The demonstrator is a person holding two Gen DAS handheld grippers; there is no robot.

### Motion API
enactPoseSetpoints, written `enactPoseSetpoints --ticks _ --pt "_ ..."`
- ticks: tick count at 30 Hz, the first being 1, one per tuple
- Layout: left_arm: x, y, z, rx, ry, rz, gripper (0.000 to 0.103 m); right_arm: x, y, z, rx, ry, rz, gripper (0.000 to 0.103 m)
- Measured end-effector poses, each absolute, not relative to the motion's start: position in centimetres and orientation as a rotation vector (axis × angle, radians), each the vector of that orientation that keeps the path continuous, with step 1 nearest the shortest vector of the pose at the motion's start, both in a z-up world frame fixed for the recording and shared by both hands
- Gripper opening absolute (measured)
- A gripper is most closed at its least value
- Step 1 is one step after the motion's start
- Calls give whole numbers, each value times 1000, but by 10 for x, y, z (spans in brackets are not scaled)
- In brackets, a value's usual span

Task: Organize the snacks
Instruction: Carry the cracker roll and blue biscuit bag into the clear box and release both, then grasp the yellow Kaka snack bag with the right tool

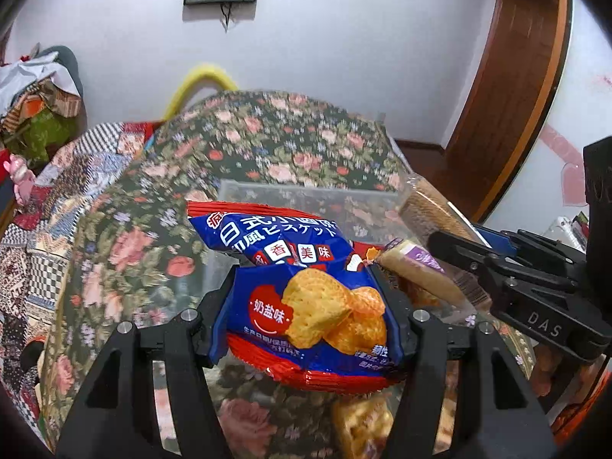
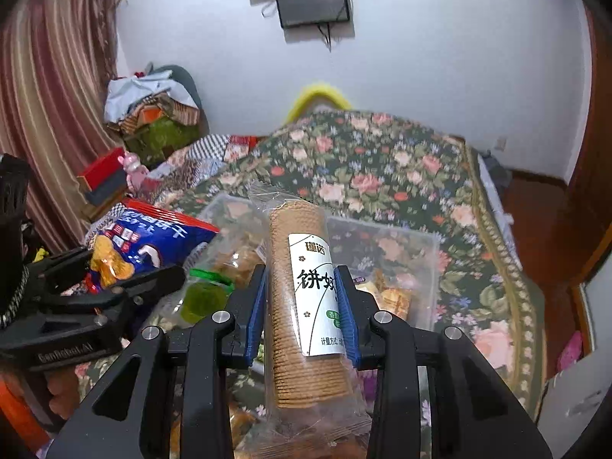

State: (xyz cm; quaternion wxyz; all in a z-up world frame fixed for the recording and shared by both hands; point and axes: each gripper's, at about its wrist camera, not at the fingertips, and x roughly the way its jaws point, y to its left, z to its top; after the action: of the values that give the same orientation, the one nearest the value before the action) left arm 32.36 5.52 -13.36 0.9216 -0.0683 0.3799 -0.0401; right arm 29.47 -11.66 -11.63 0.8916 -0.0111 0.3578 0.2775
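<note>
Snacks: two packets are held above the clear plastic bin [image 2: 432, 264], which stands on the floral cloth [image 2: 401, 168]; more wrapped snacks lie inside the bin
Blue cracker bag [image 1: 306, 294]: pinched between the blue pads of the left gripper [image 1: 306, 298]; red crimped edges at both ends, crackers printed on the front; it hangs over the bin's near left part, clear of the floor of the bin
Left gripper: jaws partly spread, pressing on both sides of the bag — no gap shows at the pads
Biscuit sleeve [image 2: 306, 306]: a clear-wrapped stack of round tan biscuits with a white label; it stands lengthwise between the fingers of the right gripper [image 2: 304, 313], over the middle of the bin
Right gripper: jaws drawn close, clamped on the sleeve's two sides
Inside the bin: a green jelly cup [image 2: 204, 296] toward its left side; small yellow-wrapped pastries [image 2: 394, 298] toward its right side
Beyond the bin: a yellow curved rim [image 2: 317, 95] at the cloth's far edge — what it belongs to cannot be told; a dark framed panel [image 2: 311, 2] on the white wall
</note>
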Motion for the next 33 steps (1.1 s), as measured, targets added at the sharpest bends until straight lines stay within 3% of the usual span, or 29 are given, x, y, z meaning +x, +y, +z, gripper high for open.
enactPoseSetpoints --ticks 9,16,23,33 --pt "349 43 -162 -95 853 -44 63 318 -112 -140 -24 841 554 32" --pt "336 44 -152 -96 843 -66 67 311 -117 -132 -25 843 534 35" --pt "289 45 -115 -98 776 -81 67 273 -131 -103 -13 783 559 37" --pt "197 41 -85 -84 725 -110 67 182 -155 -87 6 736 591 49"
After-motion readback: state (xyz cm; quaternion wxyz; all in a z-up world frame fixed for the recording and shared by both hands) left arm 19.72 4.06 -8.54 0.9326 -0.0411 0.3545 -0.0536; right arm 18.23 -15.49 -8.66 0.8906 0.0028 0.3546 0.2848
